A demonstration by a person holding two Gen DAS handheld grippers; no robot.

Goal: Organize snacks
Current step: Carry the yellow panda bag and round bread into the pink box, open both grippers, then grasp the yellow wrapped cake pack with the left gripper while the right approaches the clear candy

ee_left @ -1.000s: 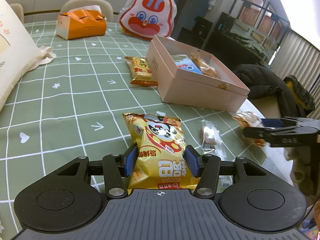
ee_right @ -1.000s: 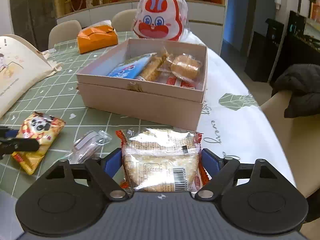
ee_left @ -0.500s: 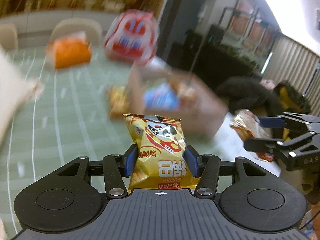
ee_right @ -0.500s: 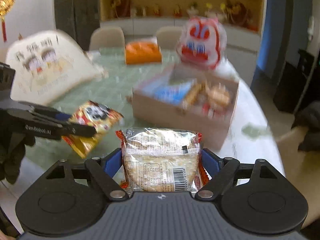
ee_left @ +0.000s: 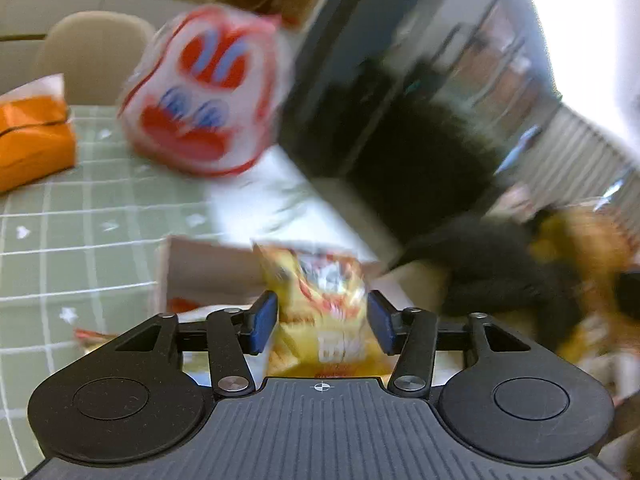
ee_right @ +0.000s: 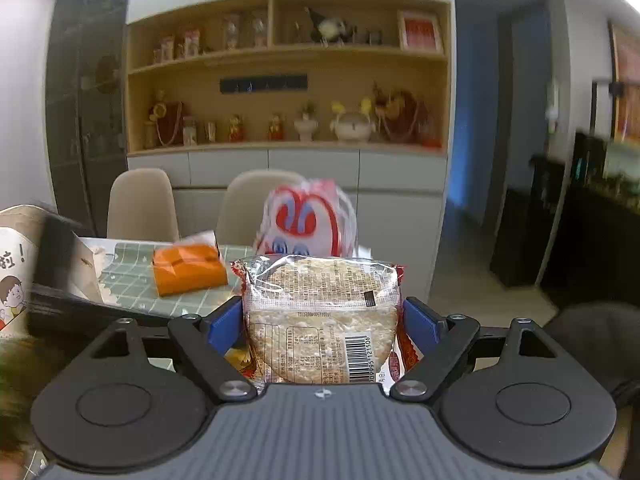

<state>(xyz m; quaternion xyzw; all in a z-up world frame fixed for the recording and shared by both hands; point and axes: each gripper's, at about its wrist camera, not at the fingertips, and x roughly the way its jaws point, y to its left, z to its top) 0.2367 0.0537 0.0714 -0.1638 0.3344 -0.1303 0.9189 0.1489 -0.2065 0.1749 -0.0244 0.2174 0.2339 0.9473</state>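
Left gripper (ee_left: 322, 318) clamps the yellow snack bag (ee_left: 320, 312) — right gripper (ee_right: 322, 326) clamps the rice cracker pack (ee_right: 320, 312)

Black ribbed gripper bodies, round side discs, silver screws, blue fingers (ee_left: 264, 322)

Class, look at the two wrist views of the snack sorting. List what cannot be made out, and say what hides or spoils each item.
1. Print on the yellow snack bag in the left hand-held gripper: left wrist view, motion blur.
2. Contents of the pink box: left wrist view, blur and the gripper body.
3. The pink box: right wrist view, hidden behind the rice cracker pack in the right hand-held gripper.
4. Shelf ornaments: right wrist view, too small.
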